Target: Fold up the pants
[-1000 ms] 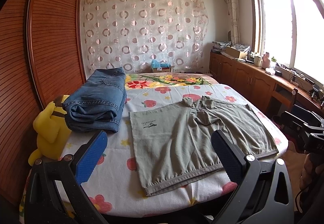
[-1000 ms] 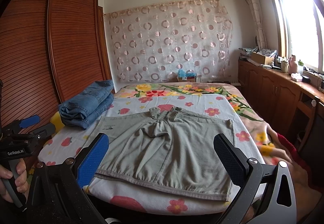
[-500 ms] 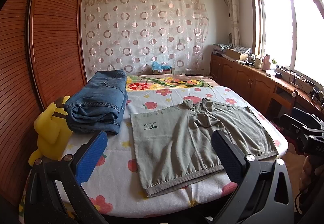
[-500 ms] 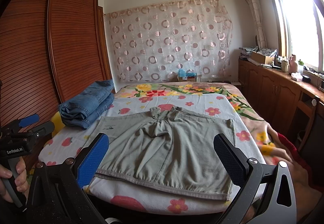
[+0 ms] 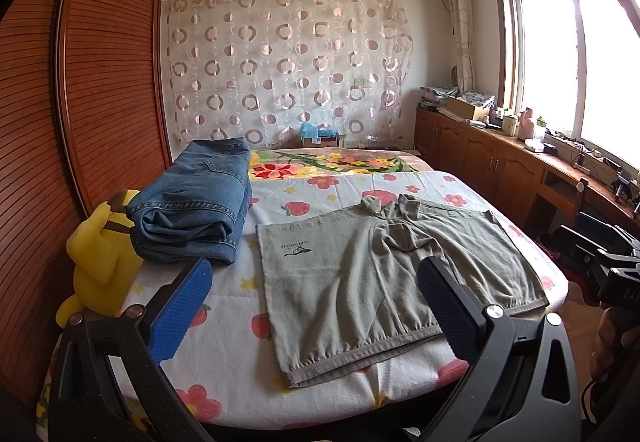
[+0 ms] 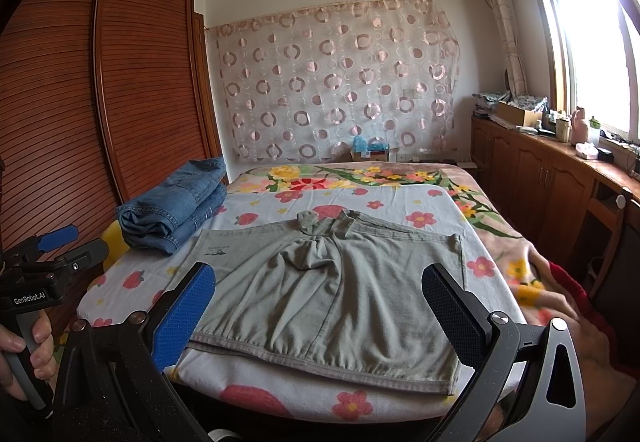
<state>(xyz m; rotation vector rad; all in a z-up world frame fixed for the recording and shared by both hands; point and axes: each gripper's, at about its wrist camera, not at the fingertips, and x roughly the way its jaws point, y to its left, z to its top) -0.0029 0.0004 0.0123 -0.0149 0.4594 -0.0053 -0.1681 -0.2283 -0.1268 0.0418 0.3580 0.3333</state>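
Grey-green pants (image 5: 380, 274) (image 6: 332, 286) lie spread flat on the flower-print bed, waistband toward me and legs bunched at the far end. My left gripper (image 5: 316, 282) hovers before the bed's near edge, open, with nothing between its blue and black fingers. My right gripper (image 6: 320, 290) stands open too, above the waistband edge, holding nothing. Each gripper shows in the other's view: the right gripper (image 5: 600, 262) at the far right, the left gripper (image 6: 48, 262) at the far left, held by a hand.
Folded blue jeans (image 5: 192, 202) (image 6: 176, 206) rest at the bed's left side beside a yellow plush toy (image 5: 100, 262). A wooden wardrobe (image 5: 80, 82) stands on the left, low cabinets (image 5: 500, 166) under the window on the right. The bed (image 5: 240, 362) ends just before me.
The left wrist view has tilted up slightly, so the bed and pants sit a little lower in frame. The right gripper has barely moved.
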